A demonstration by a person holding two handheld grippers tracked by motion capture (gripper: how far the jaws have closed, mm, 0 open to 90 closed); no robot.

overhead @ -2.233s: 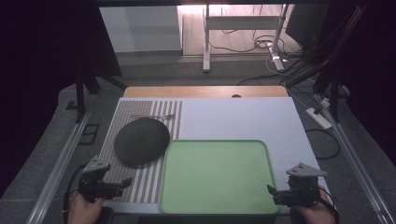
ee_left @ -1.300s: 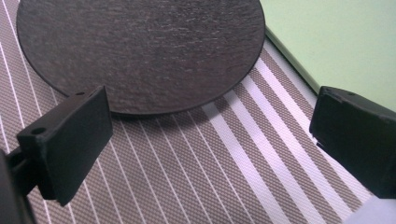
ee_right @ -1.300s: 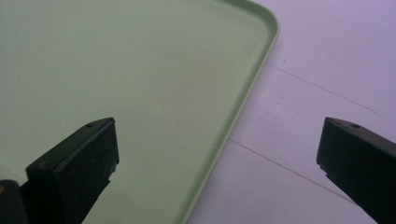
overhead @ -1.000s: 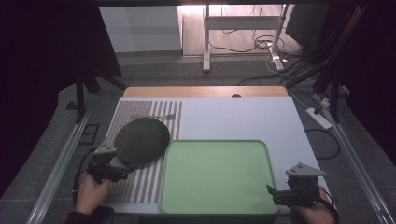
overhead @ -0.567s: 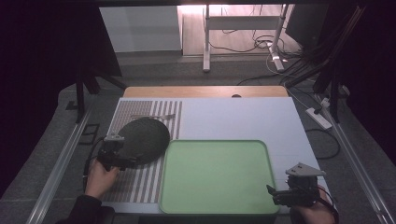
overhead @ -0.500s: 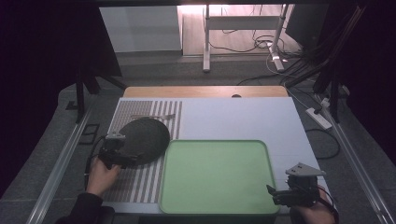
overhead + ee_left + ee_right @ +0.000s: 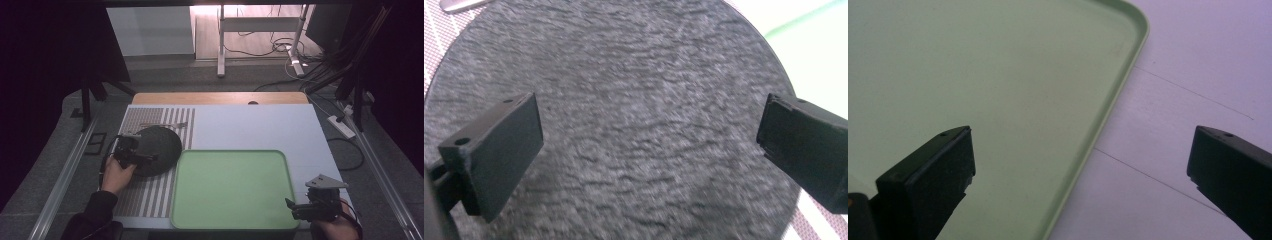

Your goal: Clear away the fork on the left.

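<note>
Broad white desk [image 7: 260, 127], with a wooden strip along the far edge. On the near half, a large pale-green rectangular plastic tray [image 7: 232, 187] with rounded corners and a raised rim, lying flat and bare. To the left of it, a grey-and-white striped mat [image 7: 145, 195] under the left part of the desk. Resting on that mat, a dark grey round plate with a rough, slate-like surface [image 7: 157, 149], its right edge just beside the tray's far left corner. Beyond the plate, a thin silver piece of cutlery [image 7: 162, 124] lying across the stripes, too small to tell which kind.

Left gripper [image 7: 150, 158] held over the plate's near left part, a hand [image 7: 118, 175] and dark sleeve coming in from the bottom. In the left gripper view, black fingers [image 7: 499, 150] spread wide, nothing between them, the plate's rough face [image 7: 639, 125] spanning the gap below; contact with the plate cannot be told.

Right gripper [image 7: 292, 207] at the tray's near right corner, grey three-cornered plate on top. In the right gripper view, fingers [image 7: 930, 175] wide apart and holding nothing, one over the tray's green floor, the other over the white desk, the tray rim [image 7: 1108, 115] running between them.
</note>
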